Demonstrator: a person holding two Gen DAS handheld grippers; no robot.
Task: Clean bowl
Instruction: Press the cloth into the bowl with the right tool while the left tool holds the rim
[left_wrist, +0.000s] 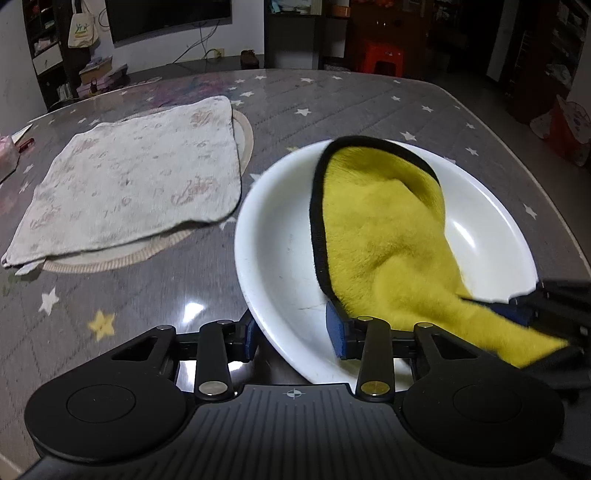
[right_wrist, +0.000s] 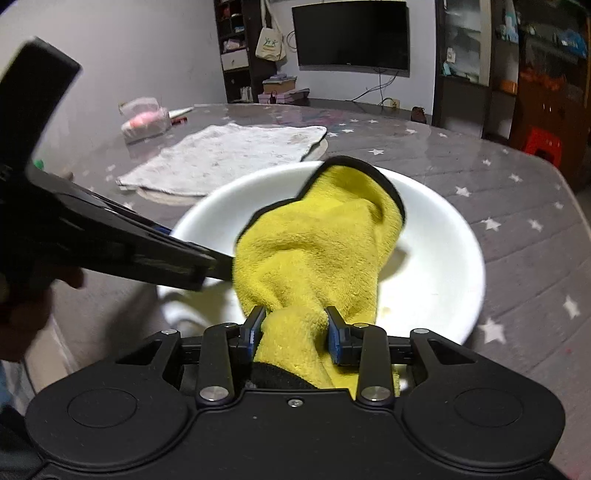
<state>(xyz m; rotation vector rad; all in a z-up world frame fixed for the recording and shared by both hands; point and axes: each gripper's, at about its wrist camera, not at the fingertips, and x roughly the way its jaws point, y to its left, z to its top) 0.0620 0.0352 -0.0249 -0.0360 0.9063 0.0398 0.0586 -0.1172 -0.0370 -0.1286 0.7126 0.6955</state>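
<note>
A white bowl (left_wrist: 280, 258) stands on the grey star-patterned table, tipped slightly. My left gripper (left_wrist: 295, 336) straddles its near rim, one blue pad outside the wall and one inside, both against it. A yellow cloth (left_wrist: 380, 229) with a black hem lies bunched inside the bowl and trails over the near rim. My right gripper (right_wrist: 295, 328) is shut on the cloth's (right_wrist: 317, 243) gathered end just above the bowl's (right_wrist: 443, 266) near edge. In the right wrist view the left gripper (right_wrist: 218, 267) reaches in from the left, its tips partly hidden behind the cloth.
A pale patterned towel (left_wrist: 140, 177) lies flat over a round mat (left_wrist: 245, 136) left of the bowl. A plastic packet (right_wrist: 146, 120) sits at the far left of the table. The table's rounded edge runs close on the right, with a red stool (left_wrist: 380, 55) beyond it.
</note>
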